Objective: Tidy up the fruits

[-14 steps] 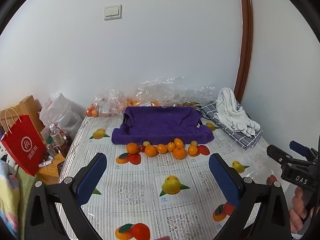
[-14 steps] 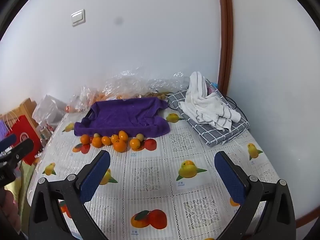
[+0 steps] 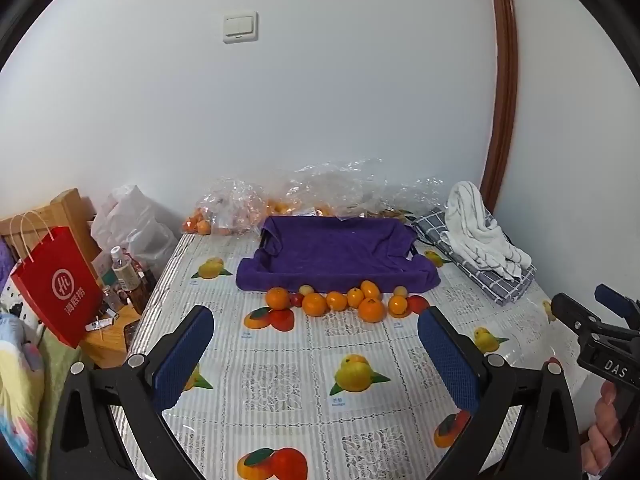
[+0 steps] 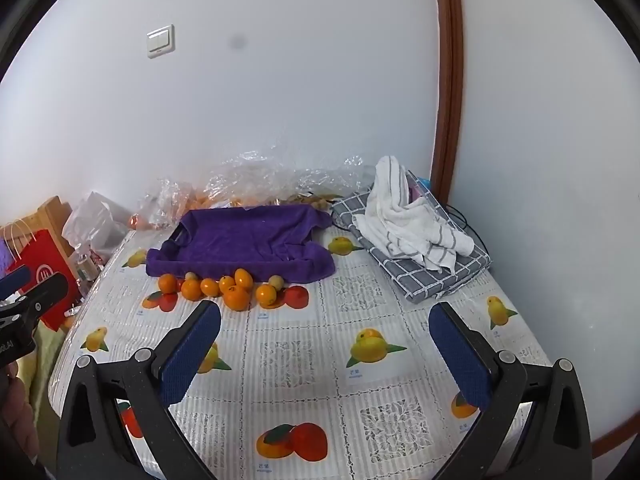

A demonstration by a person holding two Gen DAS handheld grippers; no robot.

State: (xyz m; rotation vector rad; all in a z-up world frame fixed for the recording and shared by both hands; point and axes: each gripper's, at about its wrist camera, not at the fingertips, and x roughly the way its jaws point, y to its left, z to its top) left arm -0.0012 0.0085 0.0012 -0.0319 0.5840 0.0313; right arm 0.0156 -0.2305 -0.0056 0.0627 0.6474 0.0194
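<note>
A red paper bag (image 3: 56, 284) with white cord handles stood left of the counter, printed with a white circle logo above three white Chinese characters that seemed to read "海底捞". The black body of the right gripper (image 3: 614, 364), seen at the edge of the left wrist view, carried the white letters "DAS". On the fruit-patterned tablecloth (image 3: 280, 384), small captions sat under each printed fruit, too small to read.

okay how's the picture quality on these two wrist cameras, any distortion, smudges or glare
Left wrist view: strong fisheye bend, the brown door trim curves; even soft light. Right wrist view: same bend, plus a dark smudge against the wall; the clear plastic bags glint.
</note>
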